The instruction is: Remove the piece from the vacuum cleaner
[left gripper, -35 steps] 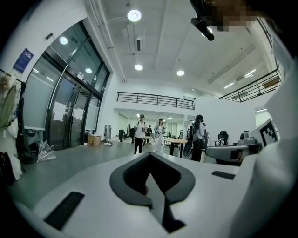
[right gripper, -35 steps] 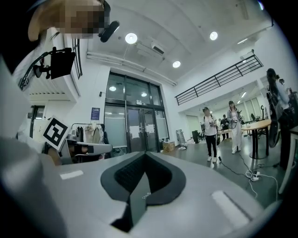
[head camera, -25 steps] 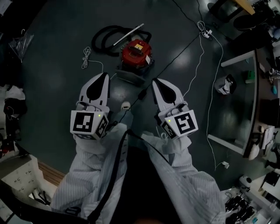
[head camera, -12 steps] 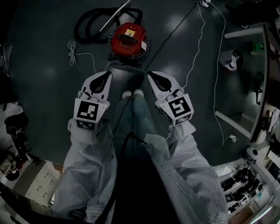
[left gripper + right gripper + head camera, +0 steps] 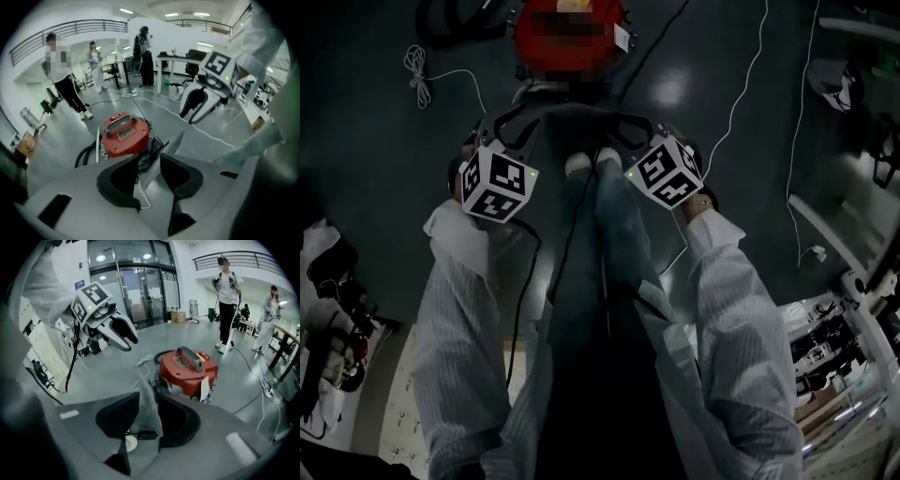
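Note:
The red vacuum cleaner (image 5: 572, 33) stands on the dark floor just beyond the person's shoes (image 5: 591, 161). It also shows in the left gripper view, vacuum (image 5: 124, 133), and in the right gripper view, vacuum (image 5: 187, 366). A thin grey piece (image 5: 572, 114) juts from its near side. My left gripper (image 5: 514, 127) and right gripper (image 5: 633, 124) sit at either end of it. The jaws of both are opening. The grey piece (image 5: 151, 171) stands between the left jaws, and the grey piece (image 5: 147, 404) between the right ones. I see no pad pressing on it.
A black hose (image 5: 450, 19) curls left of the vacuum, beside a coiled white cord (image 5: 417, 64). A white cable (image 5: 741, 84) runs across the floor on the right, towards table legs (image 5: 825, 216). People (image 5: 65, 84) stand farther back in the hall.
The view has closed in on the vacuum. Both grippers moved forward and down to the grey piece at its near side. Their jaws, together before, now stand apart.

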The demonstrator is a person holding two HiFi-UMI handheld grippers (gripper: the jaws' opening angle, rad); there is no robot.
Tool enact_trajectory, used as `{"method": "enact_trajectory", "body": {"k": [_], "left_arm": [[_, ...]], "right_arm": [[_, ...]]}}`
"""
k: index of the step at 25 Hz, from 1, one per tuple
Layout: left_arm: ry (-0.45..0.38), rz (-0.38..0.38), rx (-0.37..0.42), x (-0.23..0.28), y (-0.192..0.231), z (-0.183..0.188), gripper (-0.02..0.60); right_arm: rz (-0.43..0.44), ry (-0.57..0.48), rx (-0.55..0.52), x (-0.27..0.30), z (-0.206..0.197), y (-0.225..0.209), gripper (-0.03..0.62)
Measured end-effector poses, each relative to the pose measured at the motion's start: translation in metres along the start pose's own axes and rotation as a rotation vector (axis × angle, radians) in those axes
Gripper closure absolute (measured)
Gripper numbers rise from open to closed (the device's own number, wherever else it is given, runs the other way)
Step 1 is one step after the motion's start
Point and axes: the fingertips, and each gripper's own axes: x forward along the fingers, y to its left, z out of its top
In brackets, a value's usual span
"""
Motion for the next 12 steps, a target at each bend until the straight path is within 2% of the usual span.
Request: {"method": "enact_trajectory", "body": {"k": [7,12], "left_arm": [[0.19,-0.075,0.295,0.098,-0.026,-0.059,0.431],[0.287,-0.026,0.436,0.141,-0.024,-0.078,0.433]], "right_arm": [[0.043,0.18,-0.095,0.072,-0.064,-0.015,0.467],[0.085,0.263,-0.141,0.105,-0.088,-0.017,0.467]]}}
